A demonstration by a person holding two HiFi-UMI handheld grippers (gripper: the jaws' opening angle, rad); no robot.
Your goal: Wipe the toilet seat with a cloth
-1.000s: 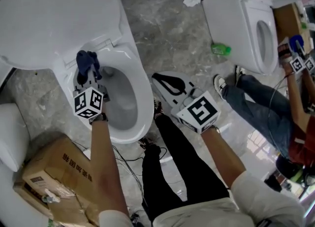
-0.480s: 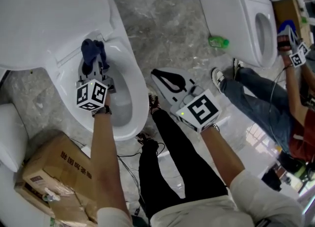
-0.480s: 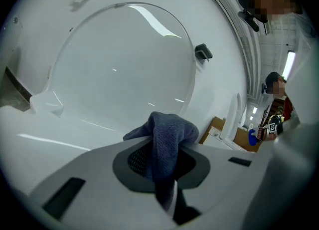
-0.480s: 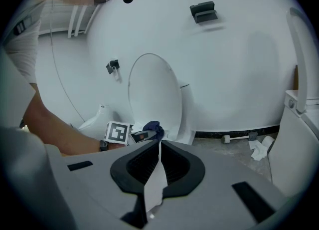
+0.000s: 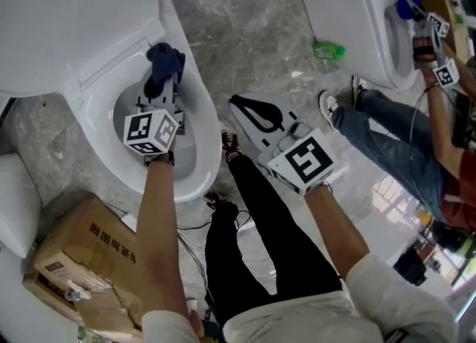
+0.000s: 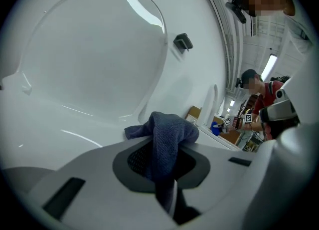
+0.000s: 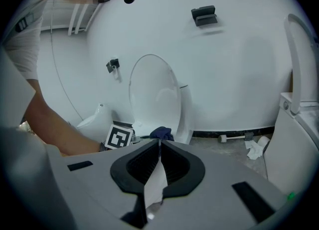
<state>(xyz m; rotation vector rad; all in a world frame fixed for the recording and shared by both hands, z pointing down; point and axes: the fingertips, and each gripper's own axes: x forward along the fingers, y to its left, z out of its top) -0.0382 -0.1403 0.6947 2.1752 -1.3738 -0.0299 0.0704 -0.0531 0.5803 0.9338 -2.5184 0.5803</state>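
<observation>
— One cloth [image 5: 165, 65]. Which gripper has it?

— The left gripper [image 6: 165, 164]. Its jaws are clamped on the cloth, and the dark blue wad bulges out past the tips. It lies at the back of the seat [image 5: 212, 140], just below the raised lid [image 5: 67, 21], on the ring's right side in the head view.

— And the other one?

— The right gripper [image 7: 159, 145] has its jaws closed together with nothing between them. It hangs over the floor beside the bowl, well apart from the seat, so the left hand is the nearer one.

— How does the seat lie from the cloth?

— Its long axis runs from the hinge toward the person. From the cloth, the ring's right arm curves back toward the left wrist. I'd judge the next stroke is a pull along that arm, toward the body.

— Counts?

— Two grippers, one cloth, one seat and one lid. Beyond those there's a second toilet [image 5: 349, 21] at upper right, with another person [image 5: 387, 140] at it, and one box [image 5: 82, 252] at lower left.
</observation>
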